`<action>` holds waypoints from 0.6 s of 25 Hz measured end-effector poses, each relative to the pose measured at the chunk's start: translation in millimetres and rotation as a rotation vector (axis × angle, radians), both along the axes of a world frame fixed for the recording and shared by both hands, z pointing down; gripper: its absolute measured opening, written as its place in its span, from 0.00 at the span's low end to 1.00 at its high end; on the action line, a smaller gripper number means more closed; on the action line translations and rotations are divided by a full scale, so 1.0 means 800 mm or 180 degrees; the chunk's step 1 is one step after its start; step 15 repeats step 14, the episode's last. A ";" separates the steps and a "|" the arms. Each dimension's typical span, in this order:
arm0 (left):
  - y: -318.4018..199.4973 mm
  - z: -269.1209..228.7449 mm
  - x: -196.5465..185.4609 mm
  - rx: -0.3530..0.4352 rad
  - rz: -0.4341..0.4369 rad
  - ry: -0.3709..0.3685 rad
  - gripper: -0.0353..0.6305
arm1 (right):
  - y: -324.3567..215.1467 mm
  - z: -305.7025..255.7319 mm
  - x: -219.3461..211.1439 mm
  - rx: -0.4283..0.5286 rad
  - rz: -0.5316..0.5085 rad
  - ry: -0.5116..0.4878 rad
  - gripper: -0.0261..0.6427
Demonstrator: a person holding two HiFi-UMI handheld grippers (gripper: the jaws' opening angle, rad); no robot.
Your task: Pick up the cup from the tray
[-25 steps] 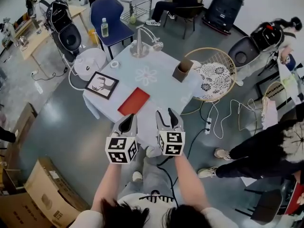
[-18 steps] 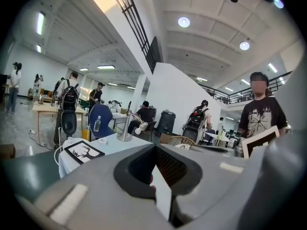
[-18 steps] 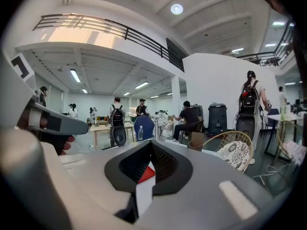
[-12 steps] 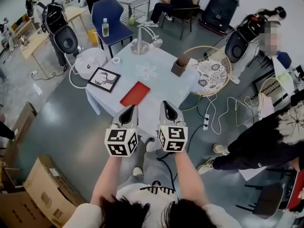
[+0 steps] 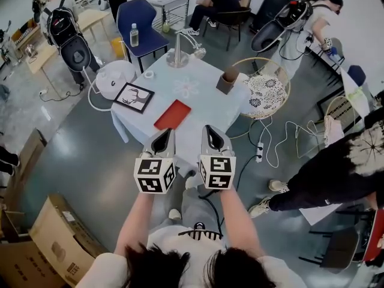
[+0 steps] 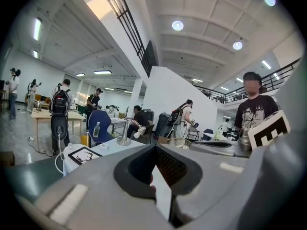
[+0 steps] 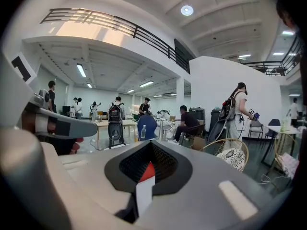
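A flat red tray (image 5: 172, 114) lies on the white-clothed table (image 5: 198, 110), near its front edge, with nothing on it that I can see. A brown cup-like container (image 5: 227, 81) stands at the table's far right, apart from the tray. My left gripper (image 5: 162, 141) and right gripper (image 5: 213, 138) are held side by side just short of the table's near edge, pointing toward it. Both are shut with nothing between them. In the left gripper view the left gripper (image 6: 158, 176) shows only a thin slit. The right gripper (image 7: 146, 176) frames a sliver of red.
On the table are a black-framed picture (image 5: 134, 97), a silver desk lamp (image 5: 178, 51) and a small white ring (image 5: 148, 74). A wicker chair (image 5: 264, 92) stands at the right, a blue chair (image 5: 139, 23) behind. Cables (image 5: 282, 143) cross the floor. A person (image 5: 336, 173) stands at my right.
Both grippers stay shut and side by side. The table has shifted slightly up in the head view. People in the background at the right have walked on.
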State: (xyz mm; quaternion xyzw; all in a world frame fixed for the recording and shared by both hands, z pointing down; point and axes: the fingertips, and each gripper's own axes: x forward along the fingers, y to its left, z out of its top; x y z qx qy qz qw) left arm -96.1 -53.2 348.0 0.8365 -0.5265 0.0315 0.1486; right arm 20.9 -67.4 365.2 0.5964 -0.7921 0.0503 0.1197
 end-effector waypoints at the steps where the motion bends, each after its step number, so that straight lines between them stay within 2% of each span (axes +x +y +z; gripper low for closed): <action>1: 0.001 0.000 -0.001 0.0006 0.0002 -0.0004 0.05 | 0.002 -0.001 -0.002 0.0009 0.0002 0.0019 0.08; 15: 0.023 -0.009 -0.010 0.0089 0.0058 -0.0025 0.05 | 0.026 -0.026 -0.016 0.0107 0.0036 0.0076 0.07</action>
